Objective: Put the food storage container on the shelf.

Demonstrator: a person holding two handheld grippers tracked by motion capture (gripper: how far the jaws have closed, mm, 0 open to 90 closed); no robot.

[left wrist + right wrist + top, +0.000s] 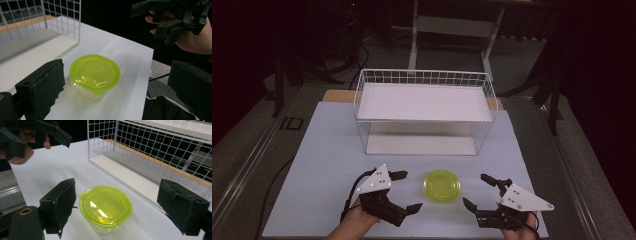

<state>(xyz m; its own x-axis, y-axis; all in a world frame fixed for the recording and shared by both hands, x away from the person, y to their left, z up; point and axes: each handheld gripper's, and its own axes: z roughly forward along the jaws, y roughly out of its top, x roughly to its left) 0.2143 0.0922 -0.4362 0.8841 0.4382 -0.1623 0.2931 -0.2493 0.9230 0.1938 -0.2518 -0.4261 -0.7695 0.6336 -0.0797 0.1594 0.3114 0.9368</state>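
Between left gripper and right gripper, jaws wide, empty, lidded green container, wire rack behind

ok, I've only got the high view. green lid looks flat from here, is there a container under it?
Observer: Yes. The left gripper view shows a clear tub under the green lid, standing upright on the white board.
Operator: Any tab on the lid?
Observer: A small spout-like lip shows in the right gripper view, pointing toward that tool's left pad.
Operator: Are both tools open?
Observer: Yes. The left tool and the right tool each have their pads wide apart, with the tub ahead between them, untouched.
Operator: Anything on the rack's bottom shelf?
Observer: The part of the wire rack seen from the right gripper view has a bare white bottom shelf.
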